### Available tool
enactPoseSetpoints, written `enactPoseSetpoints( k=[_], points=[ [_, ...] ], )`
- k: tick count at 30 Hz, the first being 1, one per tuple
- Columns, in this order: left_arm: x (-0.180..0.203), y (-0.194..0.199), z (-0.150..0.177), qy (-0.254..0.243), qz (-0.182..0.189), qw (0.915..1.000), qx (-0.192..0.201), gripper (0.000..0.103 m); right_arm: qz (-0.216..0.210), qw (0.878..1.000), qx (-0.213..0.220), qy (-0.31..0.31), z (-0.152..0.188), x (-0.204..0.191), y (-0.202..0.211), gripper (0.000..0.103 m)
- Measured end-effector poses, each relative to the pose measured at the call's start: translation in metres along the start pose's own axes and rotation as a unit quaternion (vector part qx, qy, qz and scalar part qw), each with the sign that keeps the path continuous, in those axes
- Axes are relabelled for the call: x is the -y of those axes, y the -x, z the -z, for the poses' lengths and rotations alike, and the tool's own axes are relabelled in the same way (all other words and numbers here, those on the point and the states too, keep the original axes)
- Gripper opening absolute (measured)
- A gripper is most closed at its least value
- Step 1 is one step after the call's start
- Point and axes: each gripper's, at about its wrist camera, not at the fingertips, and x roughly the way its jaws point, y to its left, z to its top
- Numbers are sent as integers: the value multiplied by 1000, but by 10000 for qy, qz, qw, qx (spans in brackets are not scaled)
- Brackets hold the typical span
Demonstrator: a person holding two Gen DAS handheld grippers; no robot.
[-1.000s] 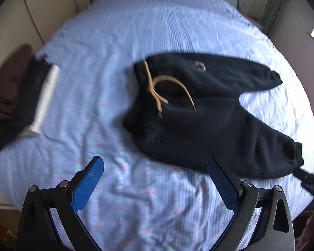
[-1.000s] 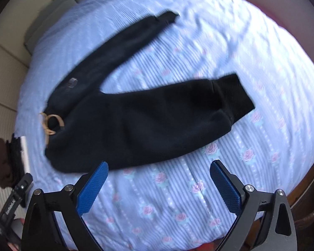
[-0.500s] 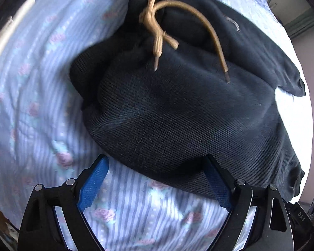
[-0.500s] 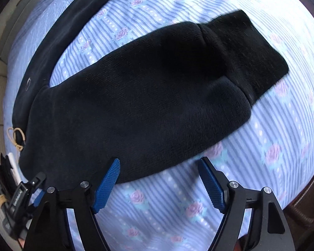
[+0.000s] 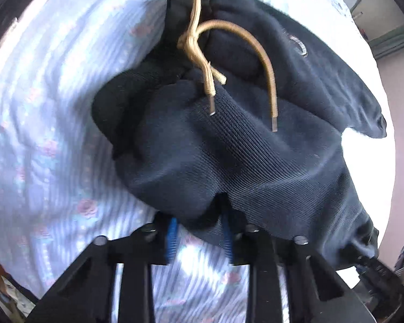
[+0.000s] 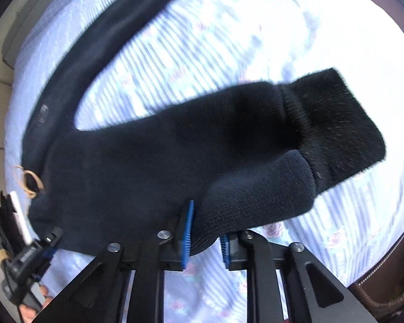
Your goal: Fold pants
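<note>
Black knit fleece pants [image 5: 245, 161] lie spread on the blue-striped, rose-printed bedsheet [image 5: 54, 134], tan drawstring [image 5: 202, 62] draped over the waist. Left gripper [image 5: 199, 231] pinches the pants' waist-end fabric; right gripper [image 6: 206, 235] pinches the near leg beside its ribbed cuff [image 6: 334, 123].

Blk frames, silver screws, blue fingers [image 6: 187, 226].

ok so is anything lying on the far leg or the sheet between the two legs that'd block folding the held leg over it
Nothing visible does. Both the left gripper and right gripper are shut on the pants; the bedsheet between the legs is bare, and only the drawstring lies at the waist.
</note>
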Motion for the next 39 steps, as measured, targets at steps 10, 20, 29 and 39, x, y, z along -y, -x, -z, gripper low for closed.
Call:
enactPoseSetpoints(
  k=[10,20,29,39],
  points=[
    [9,78,20,-374,25,9983,452,15,-421,9975,325,474,4,-23,100,14],
    [2,73,4,-356,57,9993,30,14,-489,9974,232,485,17,-20,130,14],
    [43,67,-95,-50,218,9990,395,13,-603,9958,692,49,-75,-44,131,14],
    [47,46,-196,347,108,9985,408,14,-215,9971,711,185,-199,-123,91,13]
  ],
)
